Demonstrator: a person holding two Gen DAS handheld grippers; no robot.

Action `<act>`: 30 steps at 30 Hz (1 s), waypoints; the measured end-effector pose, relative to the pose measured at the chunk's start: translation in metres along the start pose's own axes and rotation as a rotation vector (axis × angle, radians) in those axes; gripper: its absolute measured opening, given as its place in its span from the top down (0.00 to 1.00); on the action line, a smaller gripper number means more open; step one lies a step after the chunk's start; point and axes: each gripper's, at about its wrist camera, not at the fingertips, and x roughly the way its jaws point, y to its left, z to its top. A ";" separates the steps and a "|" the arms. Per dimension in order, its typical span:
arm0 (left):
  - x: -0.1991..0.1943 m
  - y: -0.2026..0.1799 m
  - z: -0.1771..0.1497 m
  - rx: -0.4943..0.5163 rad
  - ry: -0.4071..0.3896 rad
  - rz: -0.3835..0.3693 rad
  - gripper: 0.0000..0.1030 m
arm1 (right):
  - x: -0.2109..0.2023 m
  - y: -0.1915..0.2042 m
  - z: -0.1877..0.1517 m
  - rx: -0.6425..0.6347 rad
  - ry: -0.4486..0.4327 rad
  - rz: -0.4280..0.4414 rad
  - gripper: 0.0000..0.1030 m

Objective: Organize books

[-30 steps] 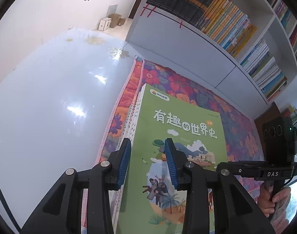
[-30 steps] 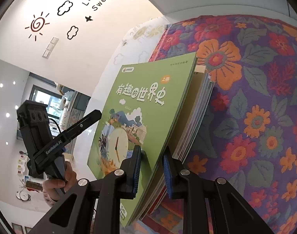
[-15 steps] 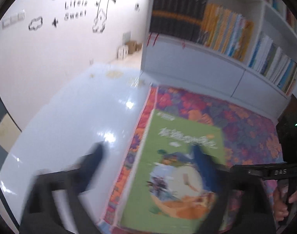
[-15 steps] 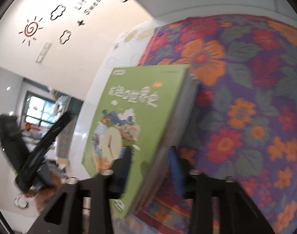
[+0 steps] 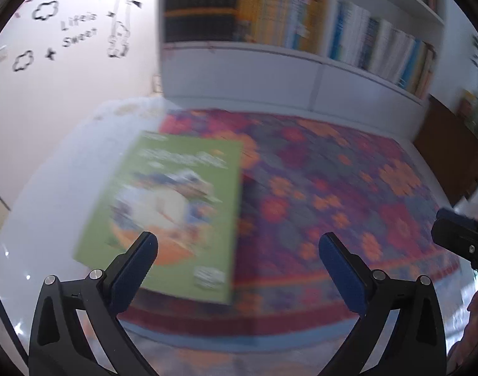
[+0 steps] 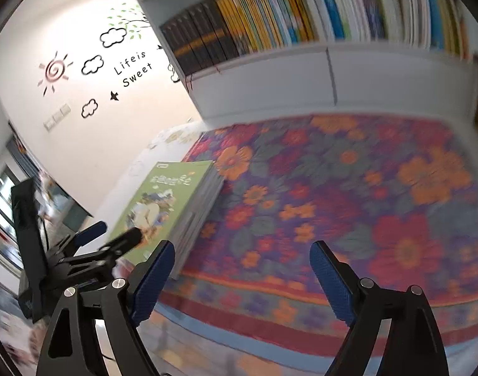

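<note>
The stack of books [image 6: 188, 200], green cover on top, lies at the floral rug's [image 6: 348, 194] corner. Left gripper [image 5: 239, 250] gapes empty; right gripper [image 6: 242, 257], opening, holds nothing. Stacking looks finished; next, probably shelving them.

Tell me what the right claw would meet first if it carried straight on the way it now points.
Probably the flowered rug: the right claw, jaws opening with nothing between them, aims down at bare rug to the right of the green-covered book stack. Depth is unclear through the blur.
</note>
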 end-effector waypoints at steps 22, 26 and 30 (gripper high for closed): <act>-0.009 -0.077 -0.041 0.000 -0.056 0.041 0.01 | -0.026 -0.027 -0.066 -0.109 -0.047 -0.286 0.16; -0.001 -0.072 -0.039 -0.015 -0.048 0.066 0.01 | -0.029 -0.035 -0.064 -0.042 -0.100 -0.207 0.16; 0.007 -0.073 -0.038 -0.008 -0.030 0.075 0.01 | -0.013 -0.034 -0.060 -0.067 -0.058 -0.240 0.16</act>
